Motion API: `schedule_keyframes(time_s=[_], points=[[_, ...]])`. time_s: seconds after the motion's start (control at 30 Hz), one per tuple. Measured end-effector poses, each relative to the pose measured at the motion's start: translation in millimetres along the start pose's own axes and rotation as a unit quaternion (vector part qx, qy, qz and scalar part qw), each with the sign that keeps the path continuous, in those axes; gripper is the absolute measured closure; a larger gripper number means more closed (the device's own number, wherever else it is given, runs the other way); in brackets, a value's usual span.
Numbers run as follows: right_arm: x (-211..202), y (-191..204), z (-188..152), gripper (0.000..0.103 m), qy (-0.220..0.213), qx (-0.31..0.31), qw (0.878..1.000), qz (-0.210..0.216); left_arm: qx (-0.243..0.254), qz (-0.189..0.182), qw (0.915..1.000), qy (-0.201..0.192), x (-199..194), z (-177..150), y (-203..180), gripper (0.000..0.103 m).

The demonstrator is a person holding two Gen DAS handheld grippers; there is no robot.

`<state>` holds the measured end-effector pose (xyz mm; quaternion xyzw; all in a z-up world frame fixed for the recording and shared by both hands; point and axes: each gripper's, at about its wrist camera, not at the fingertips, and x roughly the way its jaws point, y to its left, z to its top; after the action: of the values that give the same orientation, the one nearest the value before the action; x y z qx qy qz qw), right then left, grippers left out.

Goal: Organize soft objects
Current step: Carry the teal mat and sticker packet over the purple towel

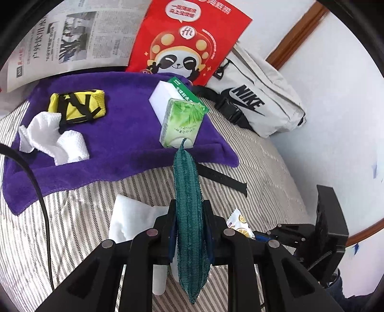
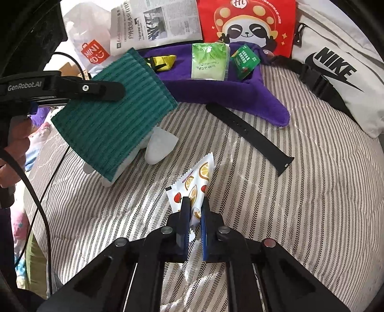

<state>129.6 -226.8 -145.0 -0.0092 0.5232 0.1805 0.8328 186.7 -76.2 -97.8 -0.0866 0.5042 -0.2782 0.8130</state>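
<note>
Cable: a black cable (image 1: 36,182) crosses the striped bedcover (image 1: 72,228) at the far left of the left wrist view.
White cloth: a crumpled white cloth (image 1: 52,136) lies on the purple towel (image 1: 115,144), touching the yellow pouch (image 1: 78,105); the right wrist view shows only an edge of the pouch and none of the cloth.
Shopping bag: only the right wrist view shows the white Miniso bag (image 2: 88,48) at upper left, beside the newspaper (image 2: 156,21).
Left gripper: the left gripper (image 1: 188,208) is clamped on a teal knitted cloth (image 1: 188,204), seen edge-on here; the right wrist view shows its broad ribbed face, held above the bedcover.
Tissue pack: the green tissue pack (image 1: 182,122) sits on the towel against a white box with a green label (image 1: 168,96).
Right gripper: the right gripper (image 2: 195,204) is pinched together on a fruit-print sachet (image 2: 194,182) lying on the bedcover; the left wrist view shows only a corner of it.
Strap: a black watch strap (image 2: 252,134) lies right of the sachet, near the towel's corner.
Backdrop: a red panda bag (image 2: 249,24) stands behind the towel.
Waist bag: a grey Nike waist bag (image 2: 336,67) lies at far right.
</note>
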Motion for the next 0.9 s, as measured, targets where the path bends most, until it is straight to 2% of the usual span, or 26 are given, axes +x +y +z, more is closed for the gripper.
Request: schedule_keyframes(time_s=[0.2, 0.5, 0.9], points=[[-13, -1, 5, 0.095, -0.005, 0.014, 1.000, -0.010, -0.006, -0.002, 0.9999, -0.013, -15, -1, 10, 0.085], [-25, 0, 23, 0.095, -0.011, 0.022, 1.000, -0.018, -0.014, 0.017, 0.9992, -0.032, -38, -2, 28, 0.085], [-22, 22, 74, 0.095, -0.037, 0.025, 0.999, -0.009, -0.025, 0.032, 0.9977, -0.055, -59, 17, 61, 0.085]])
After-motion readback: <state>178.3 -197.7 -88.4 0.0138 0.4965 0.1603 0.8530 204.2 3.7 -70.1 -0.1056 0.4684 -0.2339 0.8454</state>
